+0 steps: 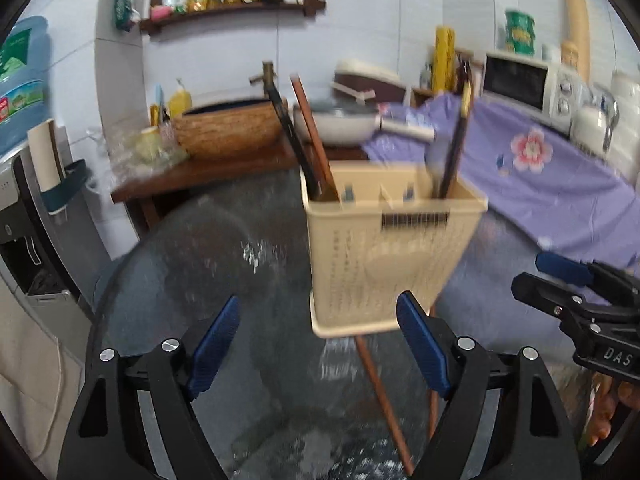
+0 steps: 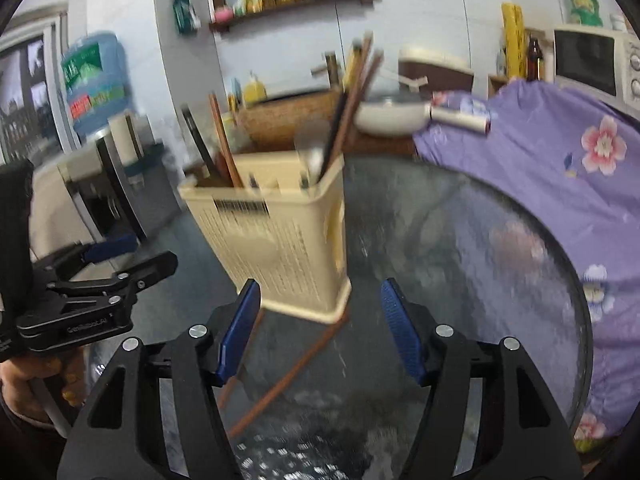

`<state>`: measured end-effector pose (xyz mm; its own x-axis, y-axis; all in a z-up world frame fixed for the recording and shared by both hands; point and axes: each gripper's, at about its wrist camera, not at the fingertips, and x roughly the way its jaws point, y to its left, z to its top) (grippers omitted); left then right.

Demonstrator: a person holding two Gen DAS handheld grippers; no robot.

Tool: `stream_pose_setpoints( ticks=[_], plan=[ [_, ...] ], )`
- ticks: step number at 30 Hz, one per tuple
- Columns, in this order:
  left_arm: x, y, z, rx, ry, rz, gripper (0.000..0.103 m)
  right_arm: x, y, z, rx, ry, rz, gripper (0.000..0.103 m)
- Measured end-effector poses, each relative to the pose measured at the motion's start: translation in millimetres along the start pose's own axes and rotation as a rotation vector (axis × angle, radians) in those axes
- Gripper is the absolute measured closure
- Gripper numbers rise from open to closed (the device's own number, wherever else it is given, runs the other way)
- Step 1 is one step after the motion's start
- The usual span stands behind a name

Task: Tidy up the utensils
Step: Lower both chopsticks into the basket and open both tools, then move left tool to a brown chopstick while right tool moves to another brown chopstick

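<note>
While the cream utensil holder (image 1: 394, 240) stood upright on the round glass surface (image 1: 180, 280), it already kept several chopsticks (image 1: 308, 136) leaning in its compartments, dark and brown ones at one end and a darker bundle at the other. Two brown chopsticks (image 1: 380, 392) lay loose on the glass just in front of the holder, their far ends running to its base; whether they slipped beneath it I could not tell. They seemed the pieces left to gather, which would explain why both tools pointed down at that spot.

The left claw (image 1: 320, 352) hovered over the glass before the holder with its blue pads spread wide and nothing between them. The right claw (image 2: 320, 328) stood likewise, its jaws wide and empty, with the loose chopsticks crossing the gap below it without being touched. Each was gripped from behind by a hand (image 2: 36, 380), the two tools side by side in front of the holder.

Behind the holder a wooden counter (image 1: 224, 172) carried a woven basket (image 1: 228, 132) and a pale pan (image 1: 340, 124). To the holder's right a purple floral cloth (image 1: 560, 184) ran back to a white microwave (image 1: 528, 84). To its left stood a water dispenser (image 1: 20, 92), and above, on the tiled wall, a shelf of packets (image 1: 228, 0).
</note>
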<state>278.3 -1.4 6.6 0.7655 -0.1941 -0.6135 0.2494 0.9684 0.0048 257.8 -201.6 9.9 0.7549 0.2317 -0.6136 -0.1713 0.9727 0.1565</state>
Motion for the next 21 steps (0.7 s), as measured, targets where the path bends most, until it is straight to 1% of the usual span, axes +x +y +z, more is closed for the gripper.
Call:
stream_pose_setpoints(
  ticks=[1, 3, 5, 8, 9, 11, 13, 15, 16, 18, 21],
  plan=[
    [6, -1, -6, 0.007, 0.024, 0.0, 0.025, 8, -2, -8, 0.008, 0.033, -0.008, 0.04],
    [23, -4, -19, 0.006, 0.099, -0.024, 0.027, 24, -9, -19, 0.05, 0.096, -0.005, 0.04],
    [36, -7, -30, -0.003, 0.146, -0.044, 0.032, 38, -21, -29, 0.119, 0.153, 0.014, 0.04],
    [54, -14, -39, 0.009, 0.209, -0.061, 0.038, 45, -33, -36, 0.172, 0.167, -0.004, 0.04],
    [56, -15, -42, 0.011, 0.215, -0.064, 0.039, 47, -37, -40, 0.183, 0.173, -0.009, 0.04],
    [65, -18, -45, 0.007, 0.24, -0.08, 0.045, 48, -41, -42, 0.196, 0.18, -0.012, 0.04],
    [71, -19, -46, -0.006, 0.259, -0.095, 0.049, 49, -44, -45, 0.2, 0.19, -0.017, 0.04],
    [75, -21, -47, -0.012, 0.267, -0.102, 0.051, 50, -45, -47, 0.199, 0.198, -0.02, 0.04],
    [76, -22, -48, -0.007, 0.265, -0.096, 0.052, 50, -45, -48, 0.198, 0.2, -0.02, 0.04],
    [78, -25, -50, 0.001, 0.266, -0.083, 0.058, 52, -45, -46, 0.196, 0.203, -0.022, 0.04],
    [84, -25, -52, -0.002, 0.28, -0.083, 0.063, 55, -42, -47, 0.188, 0.212, -0.023, 0.04]
  ],
)
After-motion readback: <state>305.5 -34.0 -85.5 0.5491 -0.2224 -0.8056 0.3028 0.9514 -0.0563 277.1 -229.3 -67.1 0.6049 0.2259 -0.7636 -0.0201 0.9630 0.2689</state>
